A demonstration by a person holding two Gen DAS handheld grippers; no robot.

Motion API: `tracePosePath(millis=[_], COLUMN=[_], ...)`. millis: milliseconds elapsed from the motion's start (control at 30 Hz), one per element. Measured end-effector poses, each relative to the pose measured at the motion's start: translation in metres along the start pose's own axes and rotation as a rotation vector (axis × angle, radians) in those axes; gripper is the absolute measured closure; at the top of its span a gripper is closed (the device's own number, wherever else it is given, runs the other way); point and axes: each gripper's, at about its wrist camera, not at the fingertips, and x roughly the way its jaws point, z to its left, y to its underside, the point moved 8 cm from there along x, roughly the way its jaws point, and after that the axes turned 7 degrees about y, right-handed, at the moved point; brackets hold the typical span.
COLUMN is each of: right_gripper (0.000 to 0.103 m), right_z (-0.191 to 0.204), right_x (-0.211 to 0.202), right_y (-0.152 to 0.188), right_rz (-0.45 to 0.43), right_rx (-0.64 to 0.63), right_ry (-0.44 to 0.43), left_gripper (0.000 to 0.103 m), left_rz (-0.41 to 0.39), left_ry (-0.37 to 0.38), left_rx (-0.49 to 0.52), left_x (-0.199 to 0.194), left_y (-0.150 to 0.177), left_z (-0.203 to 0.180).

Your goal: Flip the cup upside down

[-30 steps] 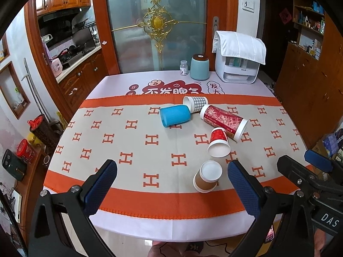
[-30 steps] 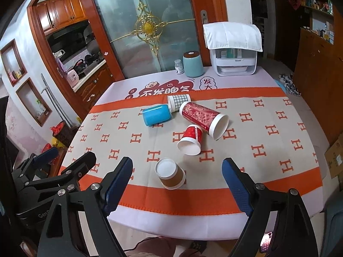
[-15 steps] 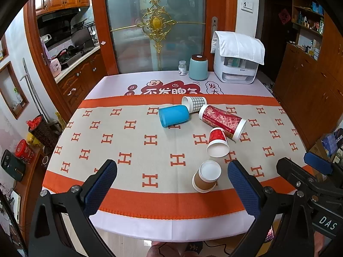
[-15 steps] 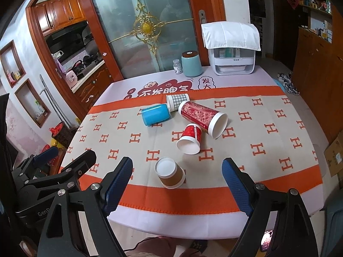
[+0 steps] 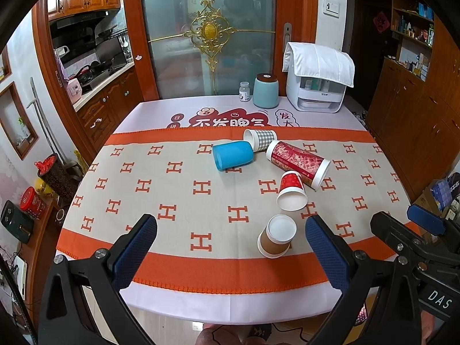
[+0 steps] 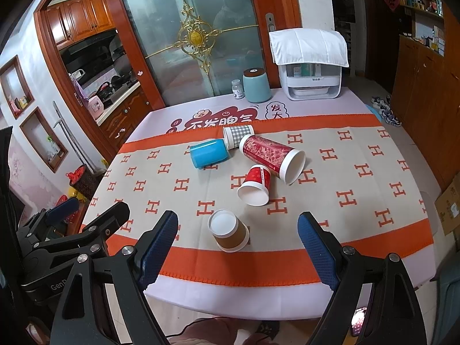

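Little has moved since a second ago: both our views have drifted only slightly, and the cups lie where they were. Our left gripper (image 5: 230, 247) and right gripper (image 6: 237, 244) hang above the near edge of the table (image 5: 201, 302), fingers (image 5: 135, 247) spread wide, holding nothing. The brown paper cup (image 5: 276, 240) sits upside down near us; the small red cup (image 5: 291, 191), tall red cup (image 5: 299, 162), blue cup (image 5: 233, 155) and checked cup (image 5: 260, 139) lie on their sides beyond.

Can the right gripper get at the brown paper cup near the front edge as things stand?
Probably yes: the right gripper is open, the brown cup stands just ahead between its jaws, and nothing lies between them.
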Motion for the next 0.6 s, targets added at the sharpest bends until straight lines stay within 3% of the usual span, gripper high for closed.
tracePosePath(millis=[600], right_gripper=[0.016], right_z=[0.0004], right_x=[0.001], right_y=[0.0016], right_rz=[0.004], right_rx=[0.001], right_ry=[-0.002], left_gripper=[0.001], left_rz=[0.005], left_ry=[-0.002], left_rx=[-0.004], left_x=[0.0019], left_y=[0.0024], left_z=[-0.0005])
